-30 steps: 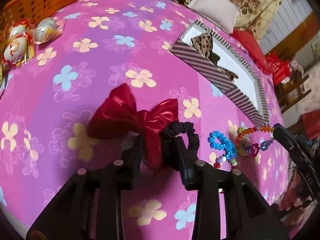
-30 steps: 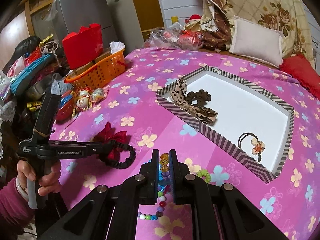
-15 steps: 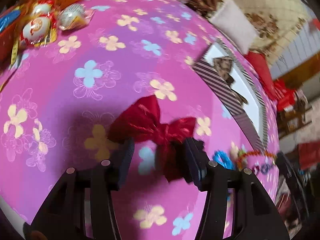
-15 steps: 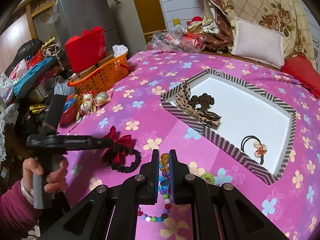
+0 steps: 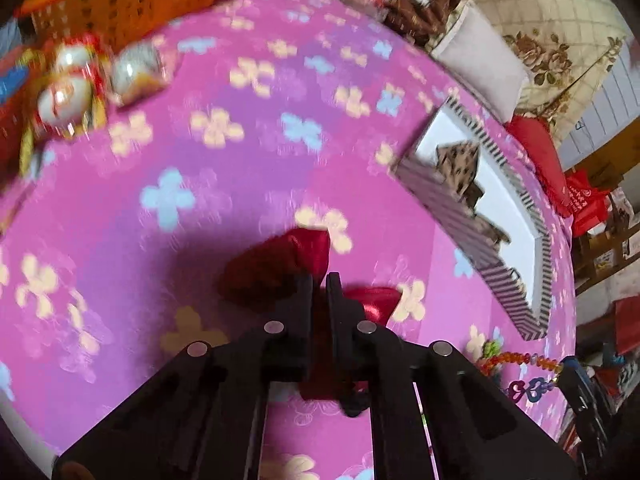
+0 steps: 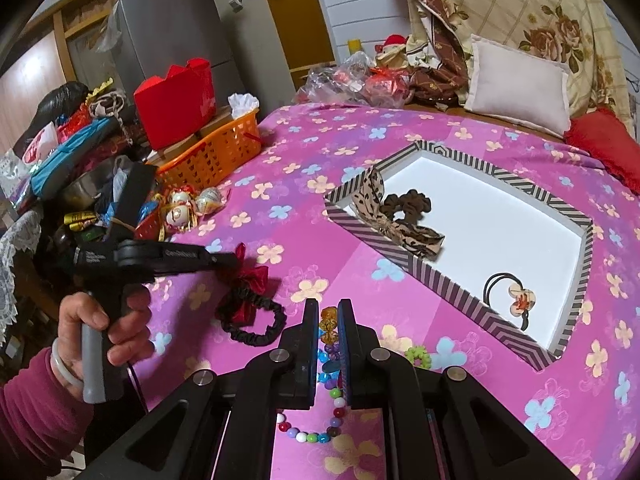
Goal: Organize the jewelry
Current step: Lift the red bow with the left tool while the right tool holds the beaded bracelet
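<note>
Now my left gripper [image 5: 319,280] clenches the red bow [image 5: 288,256] near the striped tray [image 6: 440,284]; my right gripper [image 6: 329,312] grips the beads [image 6: 328,322] beside it.

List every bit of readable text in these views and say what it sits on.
No text reads cleanly.
Left gripper body: white lettering in two spots, too small and blurred to quote.
Refrigerator: a blue and white sticker near the top, unreadable.
Red bag at the right edge of the left wrist view: pale printed characters, blurred.
Red box: faint white marks on its side, unreadable.
</note>
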A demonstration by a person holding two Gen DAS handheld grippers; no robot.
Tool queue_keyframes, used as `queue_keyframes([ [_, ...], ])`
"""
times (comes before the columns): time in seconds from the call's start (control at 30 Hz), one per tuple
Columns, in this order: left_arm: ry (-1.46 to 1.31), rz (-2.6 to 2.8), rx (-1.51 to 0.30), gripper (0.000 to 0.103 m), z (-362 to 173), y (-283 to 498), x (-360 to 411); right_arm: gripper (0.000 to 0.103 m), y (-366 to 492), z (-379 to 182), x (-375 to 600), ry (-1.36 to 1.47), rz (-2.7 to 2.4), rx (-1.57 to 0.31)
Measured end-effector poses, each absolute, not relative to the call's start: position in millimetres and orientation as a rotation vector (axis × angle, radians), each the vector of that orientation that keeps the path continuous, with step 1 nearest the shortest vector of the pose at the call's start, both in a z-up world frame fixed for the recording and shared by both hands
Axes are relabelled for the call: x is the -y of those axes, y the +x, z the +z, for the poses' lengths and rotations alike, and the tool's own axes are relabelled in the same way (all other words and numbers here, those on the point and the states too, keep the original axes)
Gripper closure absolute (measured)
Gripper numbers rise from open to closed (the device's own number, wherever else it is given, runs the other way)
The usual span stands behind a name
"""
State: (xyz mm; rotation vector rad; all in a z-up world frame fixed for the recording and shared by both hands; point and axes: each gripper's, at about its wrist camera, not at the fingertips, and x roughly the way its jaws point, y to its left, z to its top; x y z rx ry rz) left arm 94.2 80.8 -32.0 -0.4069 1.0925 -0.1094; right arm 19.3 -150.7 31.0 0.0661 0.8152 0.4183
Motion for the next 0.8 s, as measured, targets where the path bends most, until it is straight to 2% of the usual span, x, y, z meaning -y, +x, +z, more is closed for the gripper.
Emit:
queue_keyframes([
  [0.2, -0.376, -0.126, -1.022, 0.098, 2.9, 93.0, -87.8, 0.095, 20.4, 38.7, 153.1, 0.077, 0.419, -0.802],
  [0.33, -0.429, -0.126, -1.07, 0.097, -2.3, 90.0, -91.6, 0.095, 19.7, 39.7, 152.1, 0.071, 0.423, -0.801],
  [0.4, -0.486, -0.107, -1.107, 0.081, -12.9, 85.8, -95.7, 0.095, 21.2, 38.4, 153.3, 0.075, 0.424, -0.805],
  [0.43, -0.54, -0.114, -1.121, 0.063, -20.8, 82.7, -98.4, 0.095, 21.8, 37.3, 153.7, 0.076, 0.424, -0.807],
  [0.47, -0.575, -0.116, -1.129, 0.053, -25.0, 79.5, -99.0, 0.095, 22.0, 36.6, 154.0, 0.077, 0.424, -0.809],
  [0.8, -0.627, 0.0, -1.168, 0.05, -48.5, 88.5, -77.5, 0.095, 24.9, 28.1, 160.0, 0.092, 0.426, -0.822],
])
